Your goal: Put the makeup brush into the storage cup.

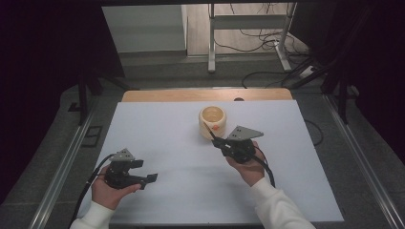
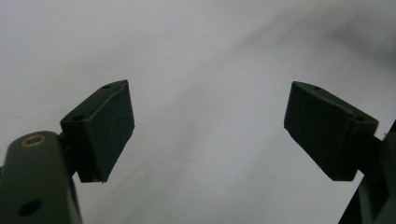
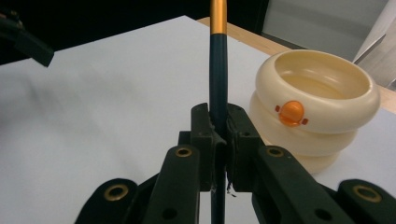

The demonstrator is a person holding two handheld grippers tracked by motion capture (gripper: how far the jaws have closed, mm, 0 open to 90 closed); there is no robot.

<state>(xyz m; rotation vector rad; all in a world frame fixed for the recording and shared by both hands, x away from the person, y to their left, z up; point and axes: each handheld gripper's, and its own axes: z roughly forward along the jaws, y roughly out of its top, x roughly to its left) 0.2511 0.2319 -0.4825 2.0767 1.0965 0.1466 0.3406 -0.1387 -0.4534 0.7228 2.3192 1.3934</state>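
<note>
A cream ringed pot (image 1: 212,120) with an orange button on its side (image 3: 291,113) stands on the white mat (image 1: 162,138), right of centre. My right gripper (image 1: 216,140) is just in front of the pot, shut on a thin dark stick (image 3: 218,79) whose far part turns orange-gold. The stick (image 1: 208,130) slants up toward the pot's near left wall; I cannot tell whether it touches. My left gripper (image 1: 147,171) rests low at the mat's near left, open, with nothing between its pads (image 2: 105,130).
The mat lies on a wooden table whose far edge (image 1: 205,94) shows behind the pot. Metal rails (image 1: 64,162) run along both sides. Beyond the table, desk legs (image 1: 211,43) and cables (image 1: 267,40) are on the floor.
</note>
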